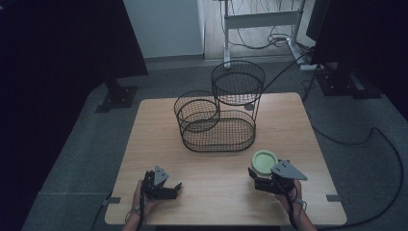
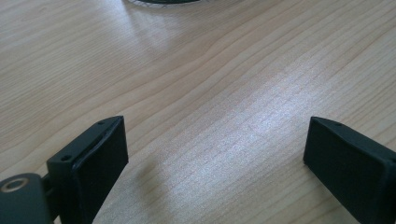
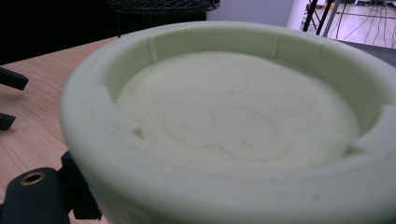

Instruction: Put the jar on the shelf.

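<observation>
A pale green round dish with a raised rim lies at the front right of the wooden table. My right gripper is shut on it at its near edge. In the right gripper view the dish is very close and hides the jaws, apart from a black jaw base at the bottom left. My left gripper rests at the front left, held by a hand. It stands open, its jaws wide apart over bare wood.
A black three-tier wire basket stands at the middle back of the table, with its tall round tier at the rear. Cables and dark stands surround the table on the grey floor. Bare wood lies between the grippers.
</observation>
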### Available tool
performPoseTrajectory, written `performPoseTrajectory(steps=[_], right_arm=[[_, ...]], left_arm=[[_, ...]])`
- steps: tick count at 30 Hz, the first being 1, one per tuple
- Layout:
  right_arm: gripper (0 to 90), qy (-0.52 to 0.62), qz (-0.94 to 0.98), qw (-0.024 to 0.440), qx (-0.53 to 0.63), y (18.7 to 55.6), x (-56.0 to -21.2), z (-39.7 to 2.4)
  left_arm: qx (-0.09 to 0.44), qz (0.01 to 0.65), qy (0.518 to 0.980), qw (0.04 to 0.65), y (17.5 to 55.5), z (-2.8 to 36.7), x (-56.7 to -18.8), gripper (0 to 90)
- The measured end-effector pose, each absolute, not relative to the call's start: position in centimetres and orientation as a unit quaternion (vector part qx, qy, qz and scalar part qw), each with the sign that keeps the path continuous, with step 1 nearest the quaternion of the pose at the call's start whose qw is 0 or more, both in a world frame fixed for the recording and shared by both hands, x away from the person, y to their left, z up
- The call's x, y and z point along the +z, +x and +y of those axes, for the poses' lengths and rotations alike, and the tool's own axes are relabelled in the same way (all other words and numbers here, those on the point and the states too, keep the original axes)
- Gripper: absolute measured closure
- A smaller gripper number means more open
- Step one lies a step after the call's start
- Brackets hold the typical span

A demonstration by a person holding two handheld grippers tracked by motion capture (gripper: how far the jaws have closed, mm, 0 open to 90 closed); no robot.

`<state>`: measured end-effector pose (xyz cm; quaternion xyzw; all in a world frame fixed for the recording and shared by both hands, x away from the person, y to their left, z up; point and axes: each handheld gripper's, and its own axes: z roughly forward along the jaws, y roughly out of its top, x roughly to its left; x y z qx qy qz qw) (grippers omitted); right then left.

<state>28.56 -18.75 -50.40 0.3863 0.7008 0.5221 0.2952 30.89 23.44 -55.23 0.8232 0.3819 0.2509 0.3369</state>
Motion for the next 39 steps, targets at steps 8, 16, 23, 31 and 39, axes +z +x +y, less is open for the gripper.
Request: performPoseTrajectory(steps=[8, 16, 23, 31, 39], right_arm=[[11.4, 0.383, 0.697, 0.297, 0.528, 28.7, -49.8, -18.5], [11.4, 0.379, 0.697, 0.299, 0.530, 28.7, -49.2, -18.1], [11.4, 0.380, 0.696, 0.299, 0.531, 29.0, -48.8, -18.0], [11.4, 0.375, 0.693, 0.306, 0.535, 29.3, -47.7, -17.8], [11.4, 0.375, 0.688, 0.308, 0.540, 29.5, -47.1, -17.9]], left_arm=[[0.249, 0.383, 0.824, 0.336, 30.9, 23.4, -55.2, 6.2], [0.250, 0.382, 0.824, 0.336, 30.9, 23.4, -55.2, 6.2], [0.250, 0.383, 0.823, 0.337, 30.9, 23.5, -55.2, 6.2], [0.251, 0.381, 0.824, 0.335, 30.9, 23.4, -55.2, 6.2], [0.252, 0.382, 0.823, 0.336, 30.9, 23.4, -55.2, 6.2]])
